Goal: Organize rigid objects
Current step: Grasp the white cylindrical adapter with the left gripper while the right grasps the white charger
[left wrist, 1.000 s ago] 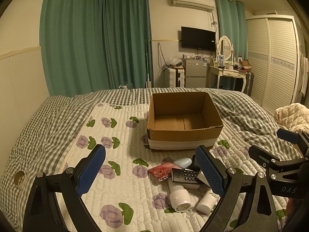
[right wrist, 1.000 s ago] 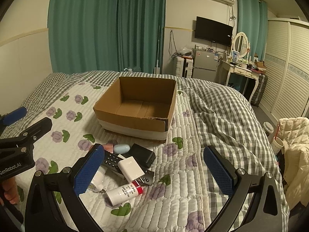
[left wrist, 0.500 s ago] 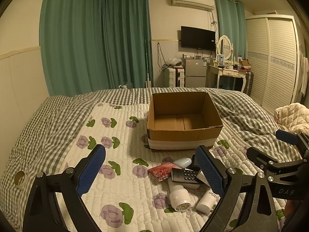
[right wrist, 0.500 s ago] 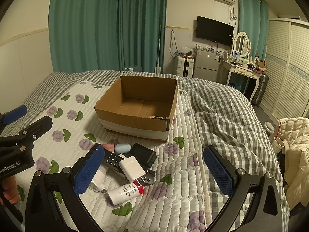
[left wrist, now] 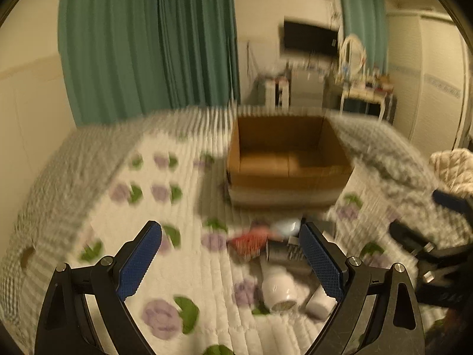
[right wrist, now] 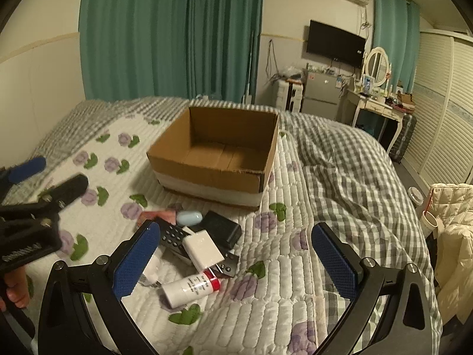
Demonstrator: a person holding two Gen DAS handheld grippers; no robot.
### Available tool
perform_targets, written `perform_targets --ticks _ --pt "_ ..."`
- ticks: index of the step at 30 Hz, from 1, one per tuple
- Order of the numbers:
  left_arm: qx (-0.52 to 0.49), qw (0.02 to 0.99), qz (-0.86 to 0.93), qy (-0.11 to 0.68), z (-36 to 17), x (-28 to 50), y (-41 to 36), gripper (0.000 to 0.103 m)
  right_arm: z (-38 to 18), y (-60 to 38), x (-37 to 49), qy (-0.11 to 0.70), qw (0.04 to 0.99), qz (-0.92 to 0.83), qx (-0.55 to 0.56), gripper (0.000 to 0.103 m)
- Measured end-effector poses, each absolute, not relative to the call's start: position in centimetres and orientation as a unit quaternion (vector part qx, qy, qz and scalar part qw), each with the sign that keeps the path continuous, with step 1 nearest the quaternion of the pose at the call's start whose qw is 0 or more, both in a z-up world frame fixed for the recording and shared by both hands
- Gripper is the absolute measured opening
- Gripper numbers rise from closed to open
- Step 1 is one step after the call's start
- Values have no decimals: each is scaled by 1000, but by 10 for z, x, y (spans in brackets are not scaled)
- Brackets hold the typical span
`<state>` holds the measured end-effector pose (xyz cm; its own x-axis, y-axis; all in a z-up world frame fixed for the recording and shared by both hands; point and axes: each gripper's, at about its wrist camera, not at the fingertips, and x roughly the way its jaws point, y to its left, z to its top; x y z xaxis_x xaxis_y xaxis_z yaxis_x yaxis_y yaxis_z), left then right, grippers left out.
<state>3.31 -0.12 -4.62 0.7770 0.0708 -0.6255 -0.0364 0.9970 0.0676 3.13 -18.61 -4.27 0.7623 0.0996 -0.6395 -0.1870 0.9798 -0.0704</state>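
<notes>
An open, empty cardboard box [right wrist: 218,159] stands on the bed; it also shows, blurred, in the left wrist view [left wrist: 286,159]. In front of it lies a pile: a white tube with a red cap [right wrist: 192,288], a white block [right wrist: 202,248], a black box [right wrist: 221,227], a black remote [right wrist: 174,238], a pale blue oval [right wrist: 189,217], a red packet [left wrist: 248,241] and a white jar [left wrist: 279,288]. My right gripper [right wrist: 235,259] is open above the pile. My left gripper [left wrist: 230,259] is open and empty, left of the pile.
The bed has a white floral quilt [right wrist: 112,162] and a grey checked duvet [right wrist: 340,162]. A cream jacket [right wrist: 452,236] lies off the right edge. A dresser with a mirror [right wrist: 377,68], a fridge and green curtains stand behind.
My left gripper has tilted downward and moves fast; its view is now blurred. My right gripper has edged forward and down toward the pile. Both stay open.
</notes>
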Motion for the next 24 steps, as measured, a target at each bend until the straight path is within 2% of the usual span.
perform_targets --ticks 5,10,12,14,15,17,24 --pt "40 904 44 424 -106 58 -9 94 -73 -193 57 389 915 81 -75 98" --pt "20 884 2 467 -132 64 -21 94 -93 -197 69 422 900 94 -62 97" --pt "32 877 -8 479 -140 66 -30 88 -96 -199 73 430 896 99 -54 97" --pt "38 865 -28 500 -153 69 -37 71 -99 -199 75 436 893 102 -51 97" --pt "32 861 -38 506 -157 70 -40 66 -101 -199 76 440 891 103 -51 97" --pt "26 862 -49 503 -156 68 -40 48 -104 -196 78 446 887 103 -55 97" --pt "12 887 -59 458 -122 48 -20 45 -112 -174 91 469 870 138 -66 95"
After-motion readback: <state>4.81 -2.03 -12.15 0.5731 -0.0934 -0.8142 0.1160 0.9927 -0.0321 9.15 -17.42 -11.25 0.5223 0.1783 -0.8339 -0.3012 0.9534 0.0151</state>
